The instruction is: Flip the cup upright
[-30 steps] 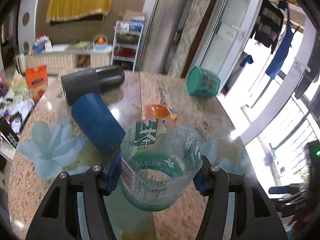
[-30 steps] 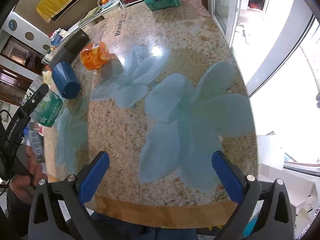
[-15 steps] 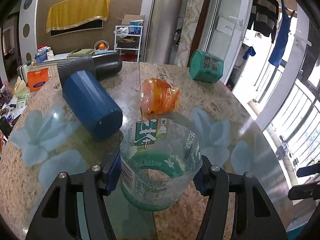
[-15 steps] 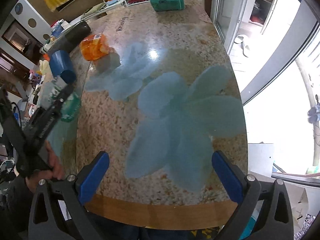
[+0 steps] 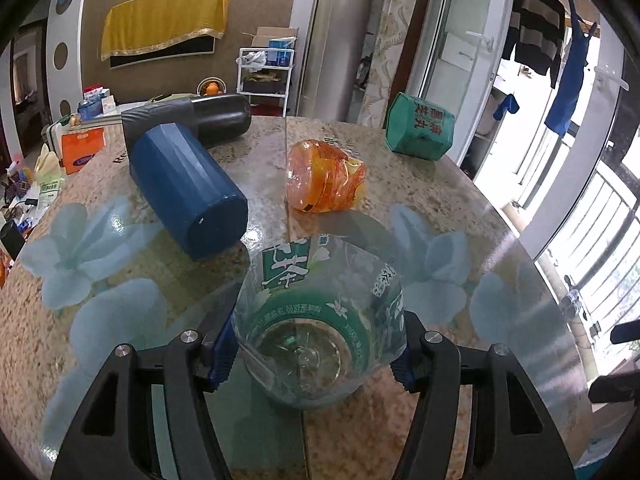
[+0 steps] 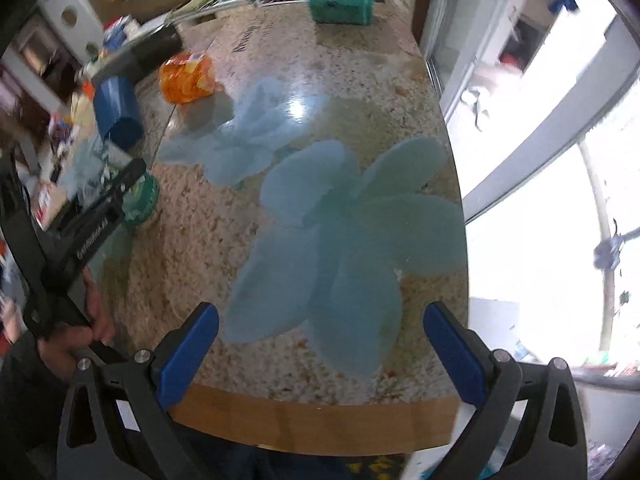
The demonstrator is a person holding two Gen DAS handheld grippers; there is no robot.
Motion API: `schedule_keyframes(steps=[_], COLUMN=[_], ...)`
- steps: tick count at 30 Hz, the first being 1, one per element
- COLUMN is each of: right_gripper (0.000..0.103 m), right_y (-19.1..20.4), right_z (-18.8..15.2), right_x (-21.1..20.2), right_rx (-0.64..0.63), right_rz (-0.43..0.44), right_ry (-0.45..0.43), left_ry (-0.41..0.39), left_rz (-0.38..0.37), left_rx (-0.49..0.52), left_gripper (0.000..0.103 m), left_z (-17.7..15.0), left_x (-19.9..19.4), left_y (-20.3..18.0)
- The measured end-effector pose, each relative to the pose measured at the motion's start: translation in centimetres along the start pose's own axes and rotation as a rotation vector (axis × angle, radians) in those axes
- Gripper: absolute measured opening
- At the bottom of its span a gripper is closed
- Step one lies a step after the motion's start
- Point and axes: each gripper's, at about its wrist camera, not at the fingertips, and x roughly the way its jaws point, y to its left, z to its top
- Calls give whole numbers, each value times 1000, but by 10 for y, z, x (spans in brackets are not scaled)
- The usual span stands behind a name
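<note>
My left gripper (image 5: 316,350) is shut on a clear plastic cup with a green label (image 5: 320,320), cut from a bottle. Its open mouth faces up towards the camera and its base points down at the table. In the right wrist view the cup (image 6: 140,196) shows at the left, held low over the table by the left gripper (image 6: 120,188). A blue cup (image 5: 188,196) and an orange clear cup (image 5: 324,178) lie on their sides beyond it. My right gripper (image 6: 320,352) is open and empty over the table's near edge.
A black cylinder (image 5: 192,120) lies behind the blue cup. A green box (image 5: 420,126) stands at the far right of the round stone table (image 5: 460,200). The table's wooden front edge (image 6: 312,420) is under the right gripper. A window and railing are to the right.
The left gripper has tilted and lowered the held cup, so I now look down into it with its base toward the table. The right gripper has swung a little; it stays open.
</note>
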Motion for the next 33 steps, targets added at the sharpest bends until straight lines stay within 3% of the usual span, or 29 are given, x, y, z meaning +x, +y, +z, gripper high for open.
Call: schedule_keyframes(steps=[6, 13, 22, 27, 33], right_gripper=[103, 103, 103, 103, 103], right_y=[16, 22, 24, 25, 31], right_z=[-2, 3, 18, 31, 56], right_x=[-1, -4, -11, -21, -33], right_rx=[-89, -124, -107, -85, -51], right_rz=[25, 73, 109, 96, 133], right_ry=[-3, -15, -44, -92, -132], left_ry=[101, 129, 147, 138, 173], left_rz=[13, 18, 50, 114, 70], left_rx=[-15, 14, -2, 30, 27], left_gripper=[74, 102, 103, 103, 103], left_z=[0, 3, 32, 65, 107], left_x=[12, 13, -6, -31, -63], left_y=[-1, -7, -6, -8, -3])
